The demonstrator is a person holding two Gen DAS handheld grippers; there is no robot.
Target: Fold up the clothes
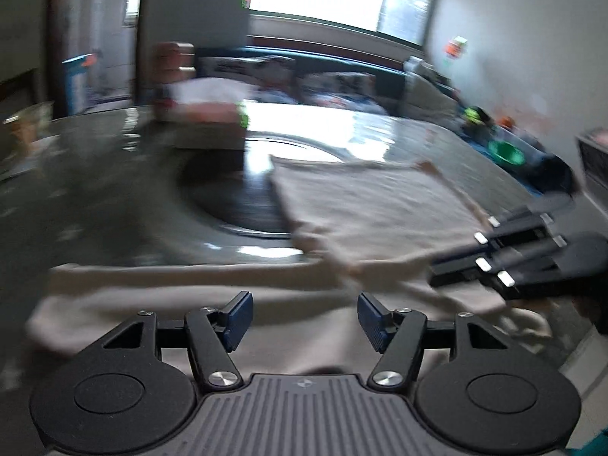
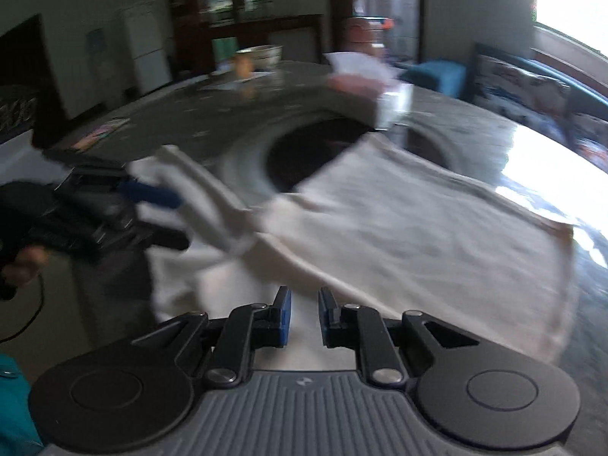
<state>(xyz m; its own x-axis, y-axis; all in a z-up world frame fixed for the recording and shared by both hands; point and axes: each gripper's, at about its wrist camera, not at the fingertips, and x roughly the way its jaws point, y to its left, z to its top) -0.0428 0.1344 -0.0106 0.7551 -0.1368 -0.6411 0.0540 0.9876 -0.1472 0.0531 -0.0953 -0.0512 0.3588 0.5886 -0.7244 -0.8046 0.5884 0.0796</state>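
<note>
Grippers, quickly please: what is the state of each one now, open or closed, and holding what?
Left gripper: open, nothing between its fingers, above the beige garment.
Right gripper: open with a narrow gap; any grip on the garment cannot be told.

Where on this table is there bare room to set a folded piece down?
Bare tabletop lies left of the cream garment, between it and the bowl at the far edge. The dark turntable centre is partly free. The near edge is crowded: cloth under both open tongs, left and right.

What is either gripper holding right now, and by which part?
Nothing. The left gripper and right gripper are both open above the cream garment.
</note>
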